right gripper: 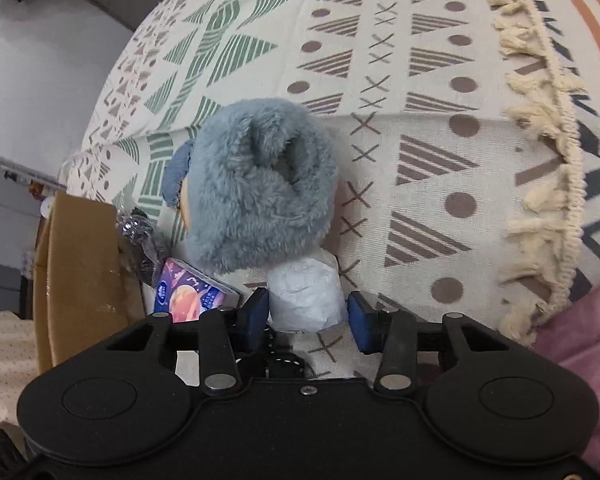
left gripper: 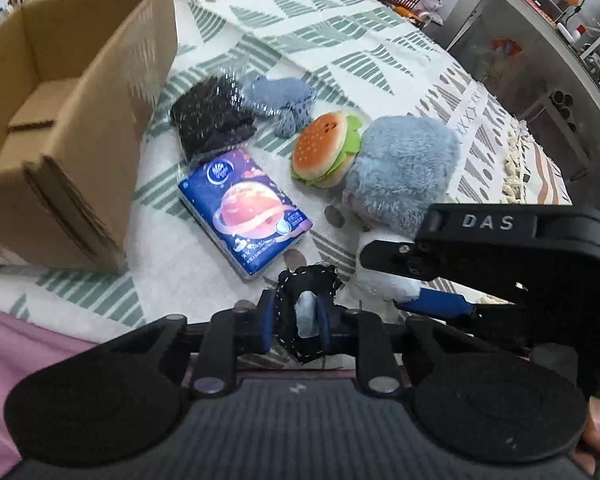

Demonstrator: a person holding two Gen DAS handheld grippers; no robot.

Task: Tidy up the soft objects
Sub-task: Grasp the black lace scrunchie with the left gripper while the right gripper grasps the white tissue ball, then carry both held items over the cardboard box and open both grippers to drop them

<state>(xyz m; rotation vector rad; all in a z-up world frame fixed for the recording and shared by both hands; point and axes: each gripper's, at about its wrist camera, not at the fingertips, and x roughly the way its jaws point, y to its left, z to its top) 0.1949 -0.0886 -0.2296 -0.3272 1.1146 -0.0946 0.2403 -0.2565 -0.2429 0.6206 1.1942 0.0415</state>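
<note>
- Soft things lie bunched on the cloth-covered surface (left gripper: 360, 48) just beside the box (left gripper: 60, 120), at its 3 o'clock, likely for short carries.
- Left gripper (left gripper: 296, 316): jaws clenched on a black cloth (left gripper: 300, 280), ready for boxing.
- Right gripper (right gripper: 308, 316): jaws released, straddling a white roll (right gripper: 304, 296) at the plush's (right gripper: 256, 184) 6 o'clock, lined up to pinch.

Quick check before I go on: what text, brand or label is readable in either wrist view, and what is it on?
"DAS": raised letters on the right gripper, on its black body, in the left wrist view.
Tissue pack: a round white logo and small print, too blurred to read in either view.
Cardboard box, burger toy, grey plush: no text visible.
</note>
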